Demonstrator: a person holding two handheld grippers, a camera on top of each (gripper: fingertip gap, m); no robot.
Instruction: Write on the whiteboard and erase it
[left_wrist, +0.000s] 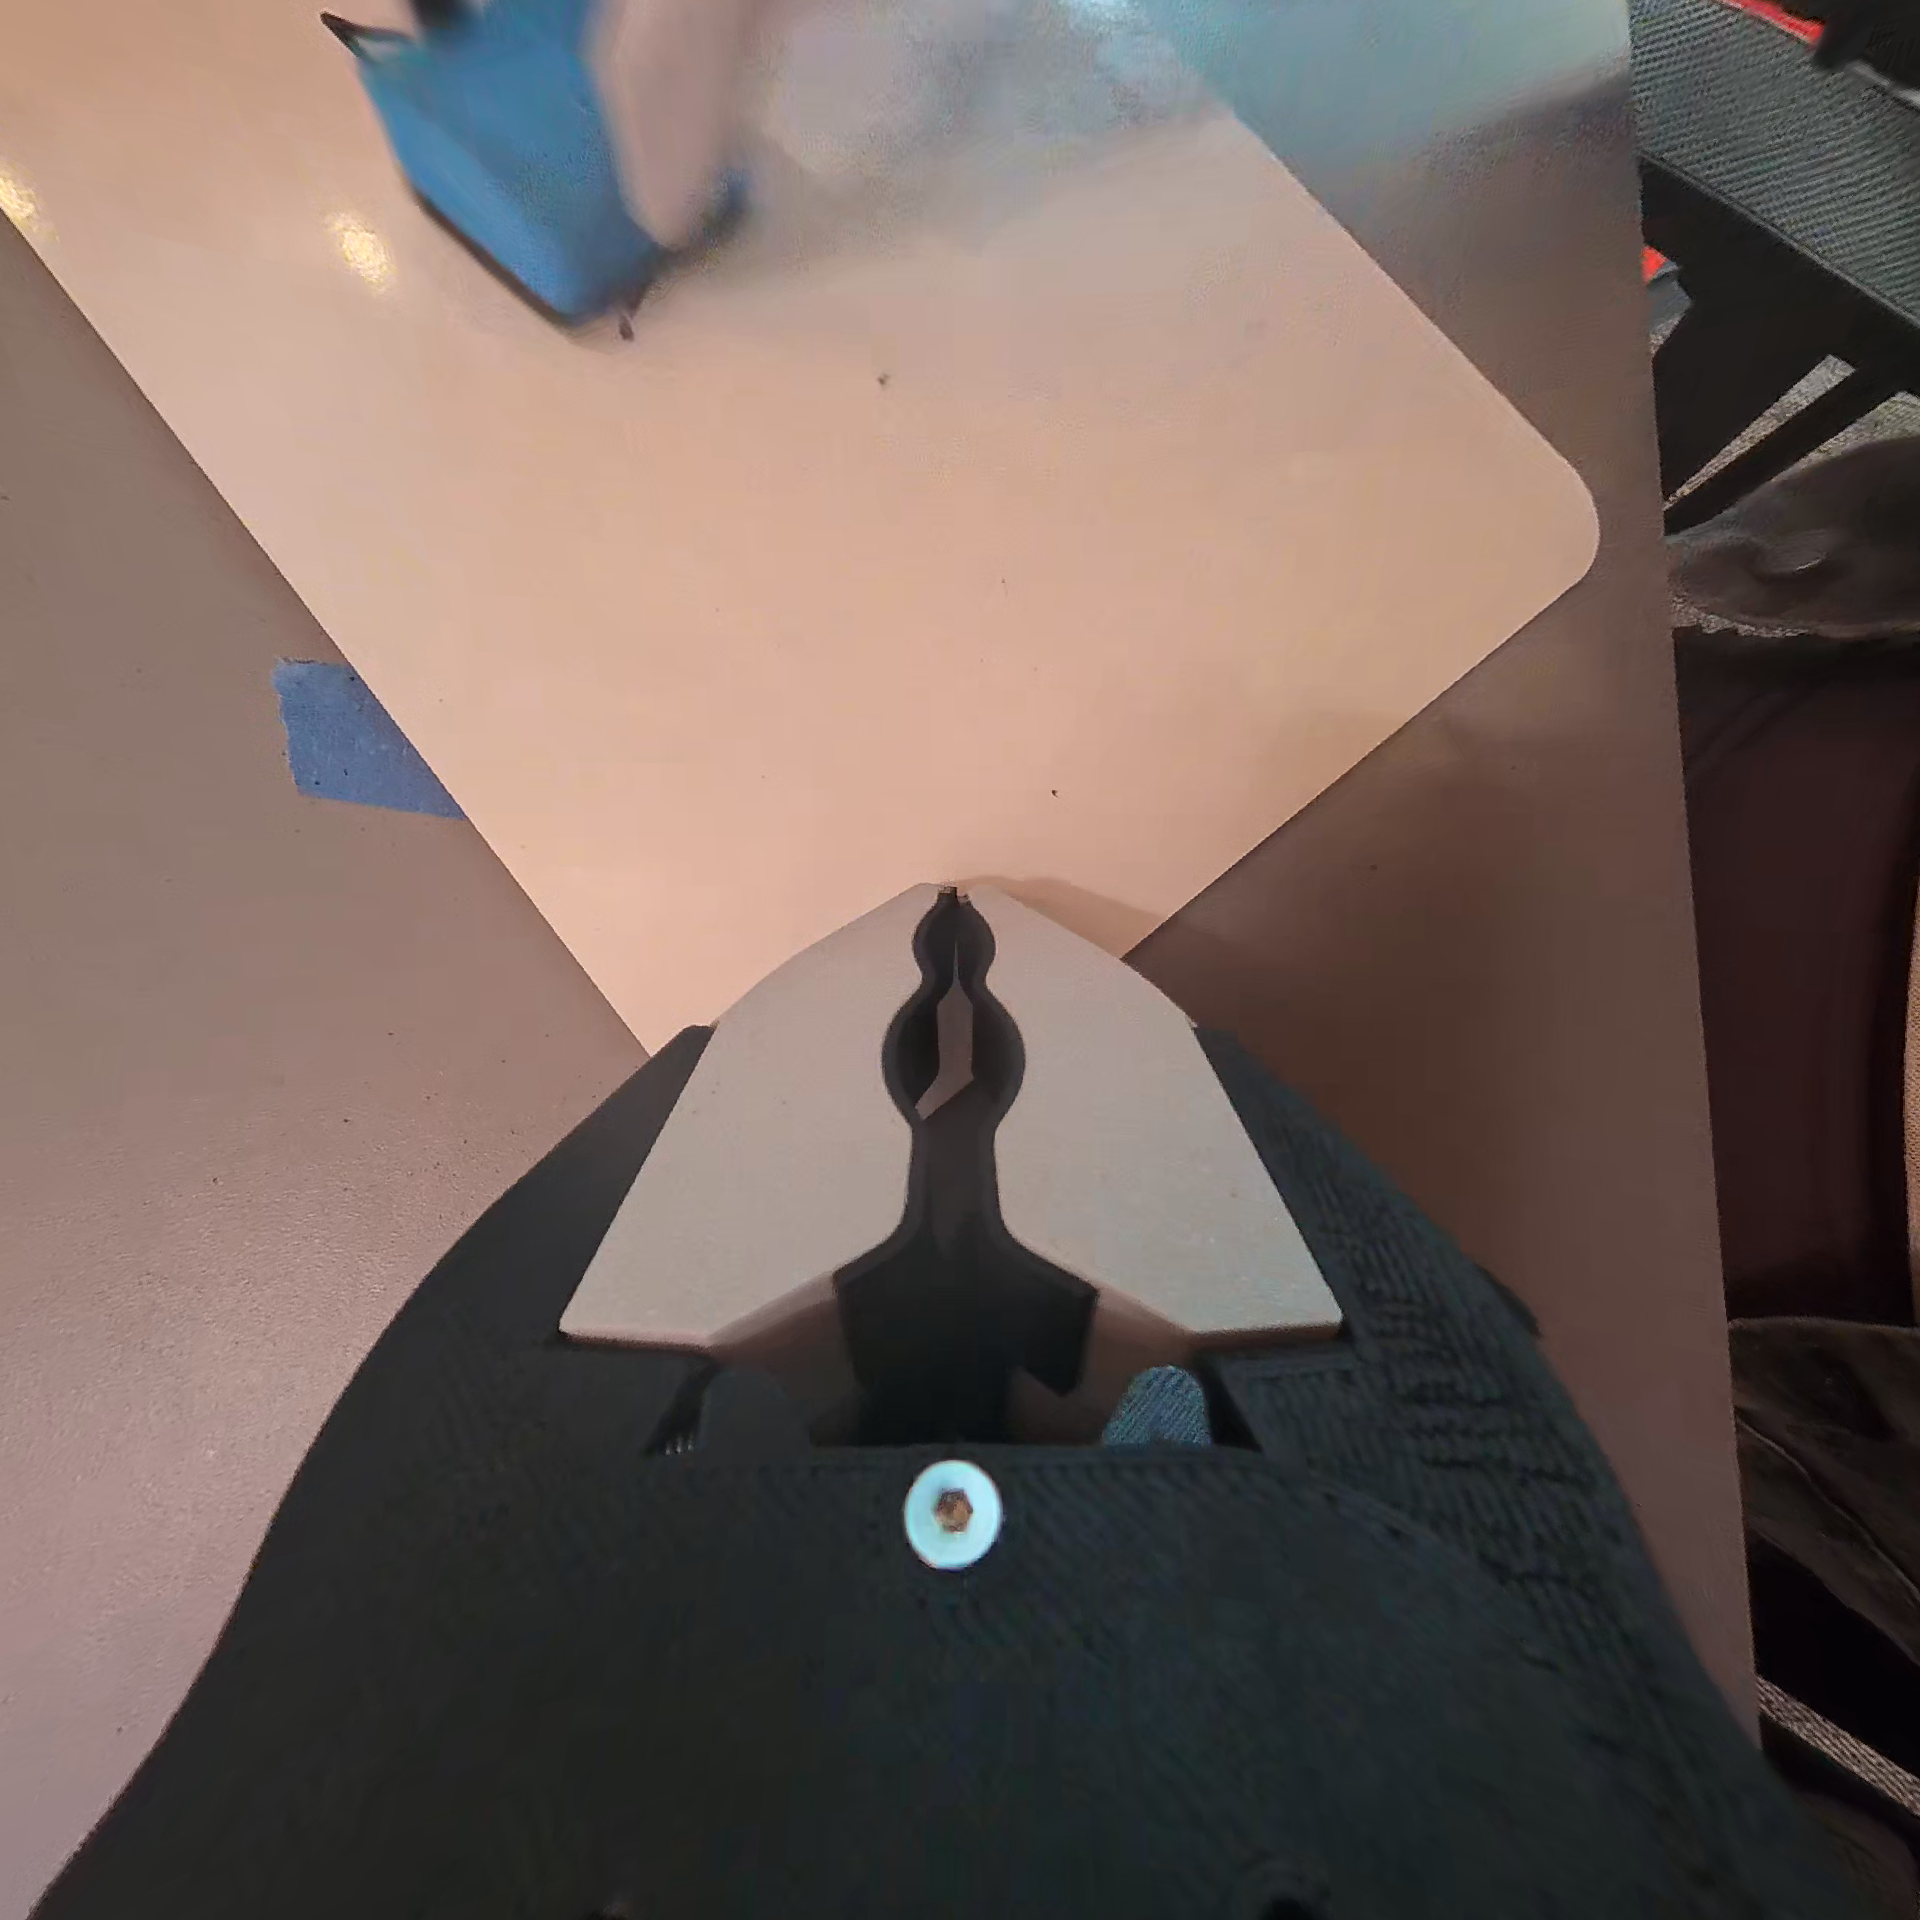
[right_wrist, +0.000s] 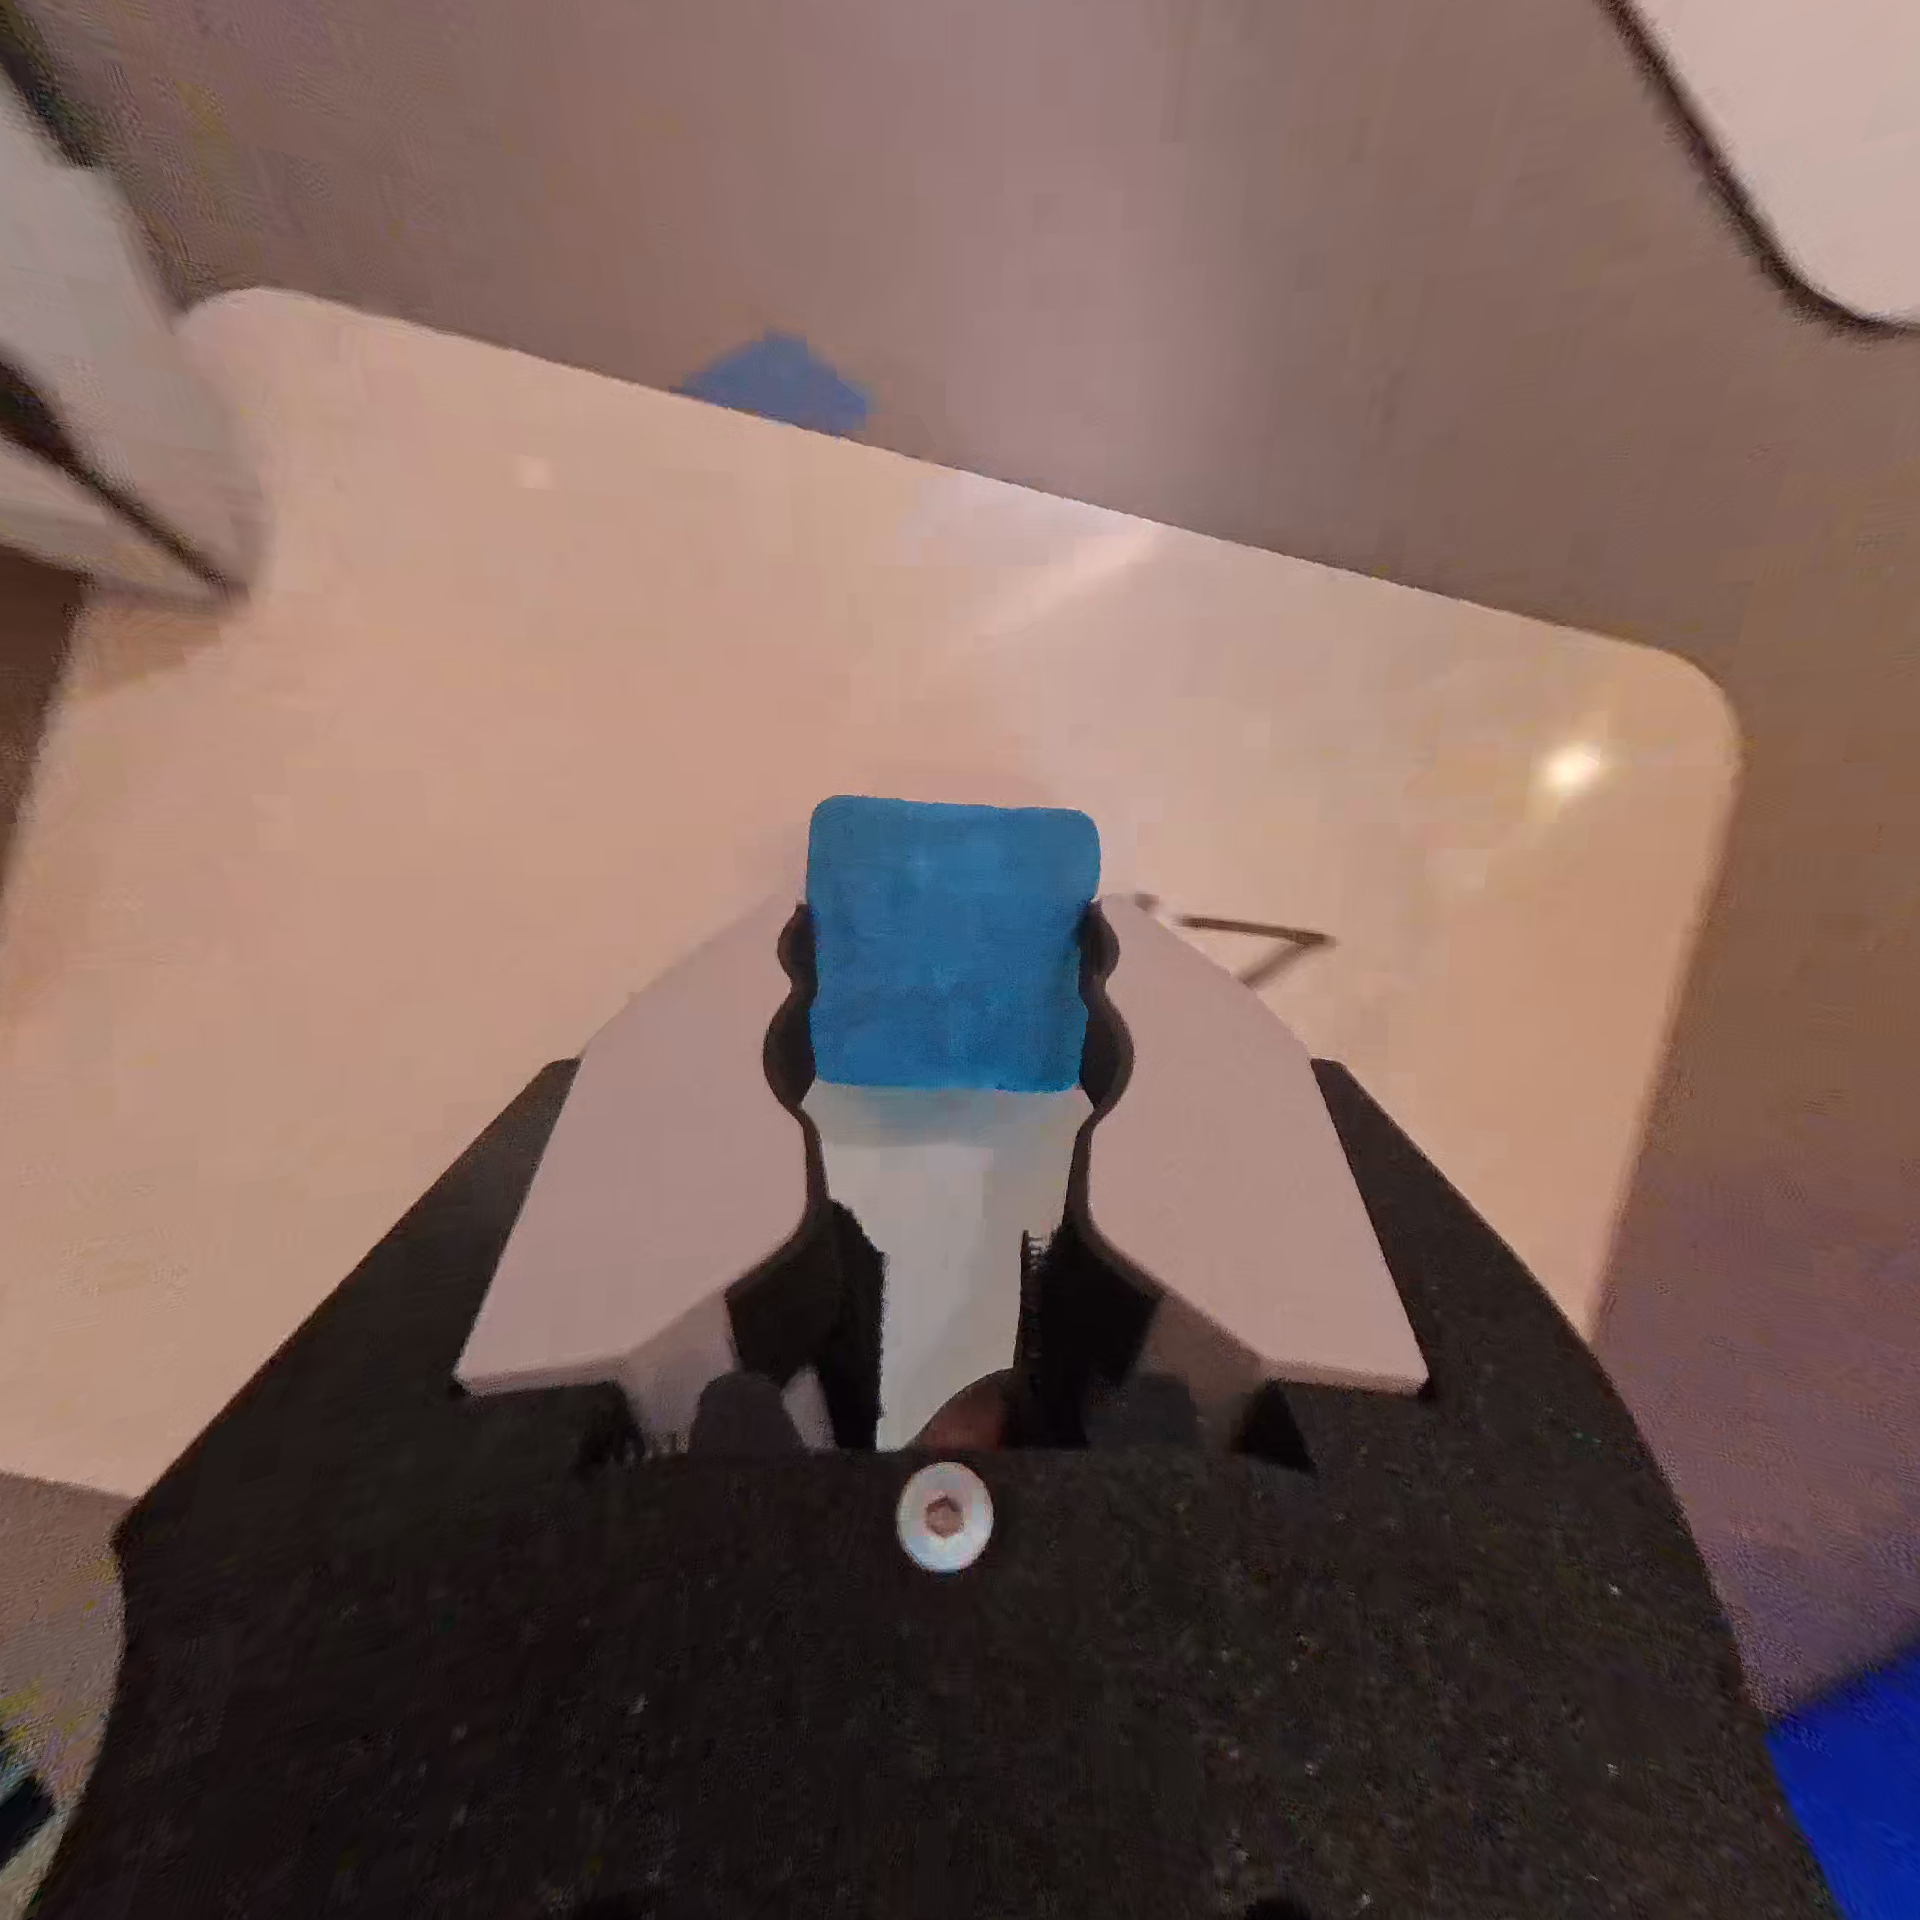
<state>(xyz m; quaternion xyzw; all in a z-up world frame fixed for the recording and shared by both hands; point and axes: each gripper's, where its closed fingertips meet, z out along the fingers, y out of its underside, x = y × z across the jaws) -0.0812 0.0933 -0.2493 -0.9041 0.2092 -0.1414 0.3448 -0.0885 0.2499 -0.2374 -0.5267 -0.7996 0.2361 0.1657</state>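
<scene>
It looks like an office or work room: a smooth brown counter (left_wrist: 156, 1039) with blue tape (left_wrist: 348, 743) stuck on, and black mesh chairs (left_wrist: 1766, 208) beside it.

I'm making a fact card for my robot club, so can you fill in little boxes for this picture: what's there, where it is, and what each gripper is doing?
Board: whiteboard lying flat on a brown table
Eraser: blue eraser, down at the board
Right gripper: fingers pressed on the eraser's two sides
Left gripper: fingers closed together, nothing between them, tips at the board's near corner
Marks left: thin black lines beside the eraser
Extra: blue tape on the table at the board's edge
</scene>
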